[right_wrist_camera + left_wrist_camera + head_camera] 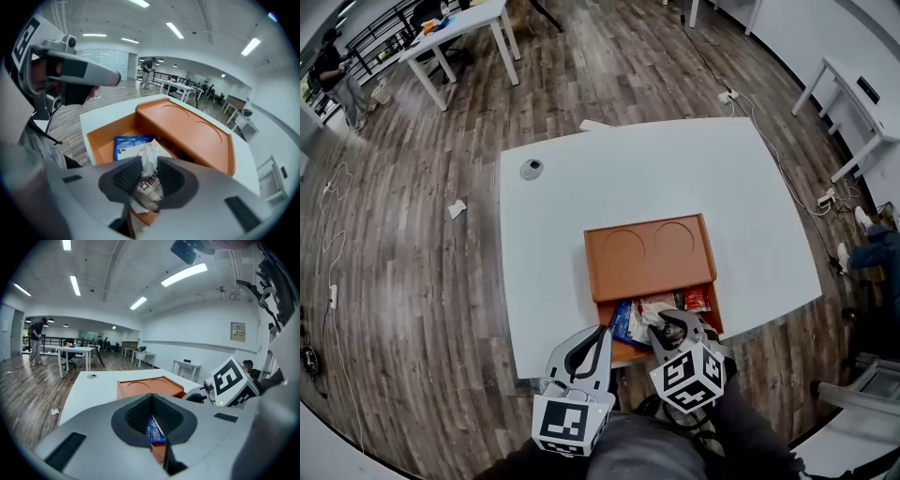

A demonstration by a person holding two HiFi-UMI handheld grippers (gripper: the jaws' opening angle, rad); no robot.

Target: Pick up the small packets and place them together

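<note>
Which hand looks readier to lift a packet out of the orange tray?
Right. The right gripper has its jaws closed on the white packet inside the orange tray. The left gripper hangs at the tray's near edge, jaws together, holding nothing.

The left hand-held gripper (600, 331) has a pale grey moulded shell, black ribbed pads (140, 416) and dark rectangular slots. Behind it, at 6 o'clock in the head view, sits its white marker cube (571, 423) with black squares. The right hand-held gripper (668, 330) looks alike. Its own cube (687, 375), at 5 o'clock, shows a small green light (221, 402). Dark sleeves (757, 441) flank grey cloth (647, 457). A thin black cable (44, 134) runs at 9 o'clock in the right gripper view.
</note>
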